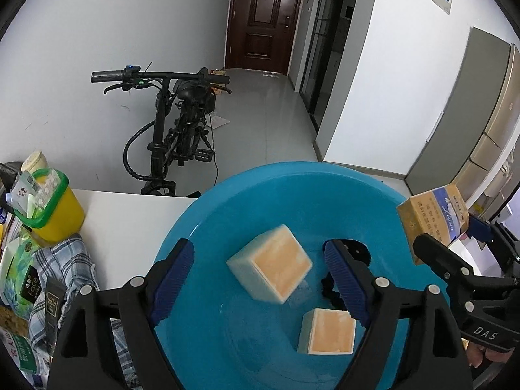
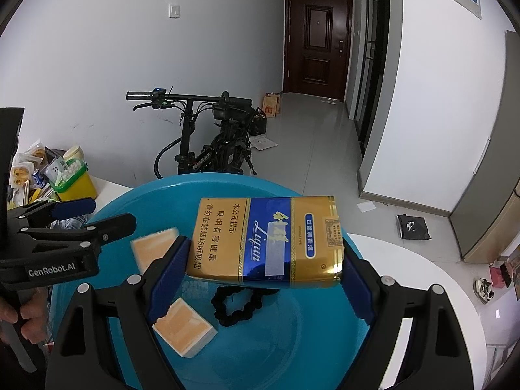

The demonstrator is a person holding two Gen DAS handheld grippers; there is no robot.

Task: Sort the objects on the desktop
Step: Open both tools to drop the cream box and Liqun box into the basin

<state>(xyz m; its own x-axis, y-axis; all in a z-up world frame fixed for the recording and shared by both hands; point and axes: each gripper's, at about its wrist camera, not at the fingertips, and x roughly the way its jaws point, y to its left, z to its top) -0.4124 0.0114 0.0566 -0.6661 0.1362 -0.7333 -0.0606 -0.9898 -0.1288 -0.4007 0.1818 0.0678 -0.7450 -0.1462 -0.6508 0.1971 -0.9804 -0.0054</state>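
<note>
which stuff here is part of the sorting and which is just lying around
In the job:
- blue basin
- two orange-faced blocks in it
- black hair tie in it
- gold and blue cigarette pack, held over the basin

Lying about:
- yellow bin
- plaid cloth
- bicycle
- door

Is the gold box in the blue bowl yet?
Not yet. The gold box is clamped in the right tool, held above the blue bowl.
</note>
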